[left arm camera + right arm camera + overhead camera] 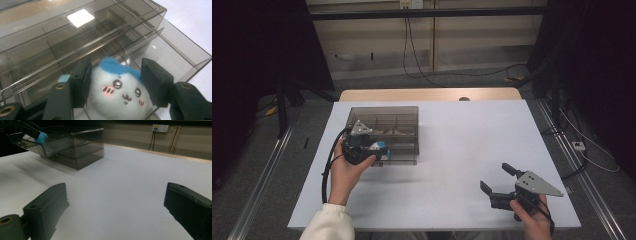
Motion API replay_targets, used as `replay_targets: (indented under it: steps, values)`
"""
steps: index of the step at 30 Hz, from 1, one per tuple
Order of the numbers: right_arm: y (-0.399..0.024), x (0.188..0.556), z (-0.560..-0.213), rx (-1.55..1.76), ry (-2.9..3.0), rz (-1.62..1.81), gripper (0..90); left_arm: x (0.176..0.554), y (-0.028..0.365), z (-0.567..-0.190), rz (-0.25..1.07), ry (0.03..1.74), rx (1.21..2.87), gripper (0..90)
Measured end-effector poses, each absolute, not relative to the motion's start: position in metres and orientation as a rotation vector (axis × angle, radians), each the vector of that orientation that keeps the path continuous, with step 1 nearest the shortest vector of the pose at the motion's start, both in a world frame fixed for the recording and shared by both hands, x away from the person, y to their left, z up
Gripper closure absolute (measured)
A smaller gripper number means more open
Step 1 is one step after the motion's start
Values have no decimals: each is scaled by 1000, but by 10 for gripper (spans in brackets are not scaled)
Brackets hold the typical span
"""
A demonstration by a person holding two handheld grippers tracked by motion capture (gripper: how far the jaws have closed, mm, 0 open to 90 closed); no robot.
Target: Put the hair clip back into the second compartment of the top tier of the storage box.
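Seemingly unlabelled plush toy between left tongs

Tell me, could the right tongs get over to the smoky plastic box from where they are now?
Probably yes. The right tongs sit open and empty, and only bare white table lies between them and the box. The left tongs, holding a plush toy, crowd its near corner.

Lab-like recording room, white table, black curtains, floor rails, trailing cables, wall sockets
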State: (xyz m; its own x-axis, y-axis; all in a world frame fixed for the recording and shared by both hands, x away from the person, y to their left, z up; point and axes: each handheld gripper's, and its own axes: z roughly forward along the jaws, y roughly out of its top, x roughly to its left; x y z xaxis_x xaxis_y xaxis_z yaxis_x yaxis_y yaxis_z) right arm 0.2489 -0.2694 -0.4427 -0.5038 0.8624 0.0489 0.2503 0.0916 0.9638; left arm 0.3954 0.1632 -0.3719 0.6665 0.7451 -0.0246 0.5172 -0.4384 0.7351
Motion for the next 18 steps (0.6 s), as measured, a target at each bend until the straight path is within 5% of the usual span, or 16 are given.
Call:
replay_targets:
  steps: [18]
  values:
    - [-267,251,-443,1087,1829,1438,43,388,168,-361,342,951,2087,293]
